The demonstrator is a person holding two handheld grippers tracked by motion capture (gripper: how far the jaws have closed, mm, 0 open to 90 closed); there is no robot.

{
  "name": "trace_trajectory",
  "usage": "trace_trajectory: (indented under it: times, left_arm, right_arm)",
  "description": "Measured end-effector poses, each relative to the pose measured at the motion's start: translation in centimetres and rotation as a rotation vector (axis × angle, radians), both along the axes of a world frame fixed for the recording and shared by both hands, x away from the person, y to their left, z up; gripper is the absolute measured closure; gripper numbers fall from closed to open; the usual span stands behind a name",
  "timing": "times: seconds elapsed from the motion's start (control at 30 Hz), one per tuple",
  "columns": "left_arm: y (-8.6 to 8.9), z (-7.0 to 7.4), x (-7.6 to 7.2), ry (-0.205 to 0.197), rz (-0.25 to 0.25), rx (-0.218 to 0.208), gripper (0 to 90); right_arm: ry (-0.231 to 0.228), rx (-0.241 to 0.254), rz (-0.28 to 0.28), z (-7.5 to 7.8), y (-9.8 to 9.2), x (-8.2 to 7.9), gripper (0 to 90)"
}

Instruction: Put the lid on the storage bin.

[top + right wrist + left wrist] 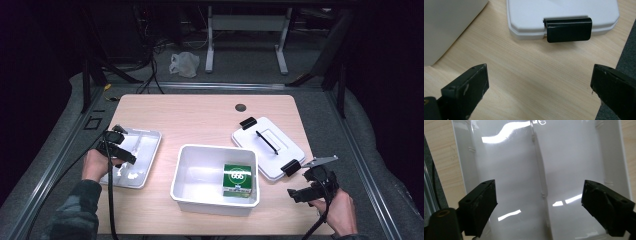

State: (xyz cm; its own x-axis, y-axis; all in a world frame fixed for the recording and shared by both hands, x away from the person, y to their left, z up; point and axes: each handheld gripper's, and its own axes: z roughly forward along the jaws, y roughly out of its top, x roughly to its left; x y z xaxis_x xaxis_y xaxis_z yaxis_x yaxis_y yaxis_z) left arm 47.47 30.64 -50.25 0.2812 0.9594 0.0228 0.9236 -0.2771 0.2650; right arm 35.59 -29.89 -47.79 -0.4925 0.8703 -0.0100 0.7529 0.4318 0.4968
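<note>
Wooden surface (210, 115): your left gripper (539, 202) hangs wide-jawed over the white tray (506, 165), your right gripper (539, 87) wide-jawed near the lid (564, 12).

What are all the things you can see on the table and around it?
table: one, light wood, in the middle of the room.
tray: one, shiny white, at the table's left, under the left gripper.
tub: one, white, open, at the table's near middle.
box: one, green, inside the tub at its right side.
lid: one, white with black clips and a black handle, right of the tub.
bag: one, white, on the floor beyond the table.
left gripper: one, black, fingers open over the tray.
right gripper: one, black, fingers open over bare table near the lid's clip.
</note>
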Motion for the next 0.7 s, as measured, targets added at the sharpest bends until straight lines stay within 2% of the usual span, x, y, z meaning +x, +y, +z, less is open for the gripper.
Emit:
trace_trajectory:
  times: [0.03, 0.07, 0.1, 0.13, 0.2, 0.23, 0.4, 0.47, 0.53, 0.6, 0.7]
  left_arm:
    - [0.1, -0.1, 0.4, 0.004, 0.005, -0.012, 17.0]
    - [0.1, -0.2, 0.7, 0.011, 0.000, -0.015, 23.6]
    - [0.0, -0.3, 0.9, 0.013, 0.001, -0.012, 34.7]
    - [-0.1, -0.3, 1.2, 0.016, 0.001, -0.009, 39.1]
    - [-0.4, -0.5, 1.5, 0.029, -0.011, 0.009, 46.3]
    - [-0.4, -0.7, 1.7, 0.034, -0.009, 0.006, 47.0]
    - [-0.2, -2.0, 2.3, 0.059, 0.029, -0.019, 63.0]
    - [-0.2, -2.4, 2.4, 0.054, 0.043, -0.033, 68.9]
    - [-0.5, -2.5, 2.5, 0.045, 0.048, -0.025, 76.1]
    - [-1.0, -2.5, 2.5, 0.042, 0.042, 0.002, 82.1]
    - [-1.4, -2.6, 2.4, 0.038, 0.049, 0.038, 85.4]
  right_arm:
    - [0.001, 0.000, -0.001, 0.0, 0.0, 0.0, 1.3]
    - [0.000, -0.001, 0.001, 0.0, 0.0, 0.1, 1.4]
    - [0.001, 0.000, 0.000, -0.1, 0.0, 0.1, 1.4]
    - [0.005, -0.004, -0.001, -0.2, 0.1, 0.1, 1.4]
    - [0.018, -0.010, -0.002, -0.5, 0.0, 0.2, 1.3]
    - [0.021, -0.013, -0.001, -0.7, 0.1, 0.3, 1.3]
    - [0.020, -0.014, -0.007, -0.6, 0.1, 0.3, 1.3]
    - [0.021, -0.018, -0.007, -0.6, 0.1, 0.3, 1.5]
    - [0.023, -0.027, -0.007, -0.7, 0.2, 0.3, 1.8]
    - [0.023, -0.028, -0.006, -0.8, 0.2, 0.4, 2.1]
    - [0.029, -0.024, -0.006, -0.8, 0.2, 0.4, 2.3]
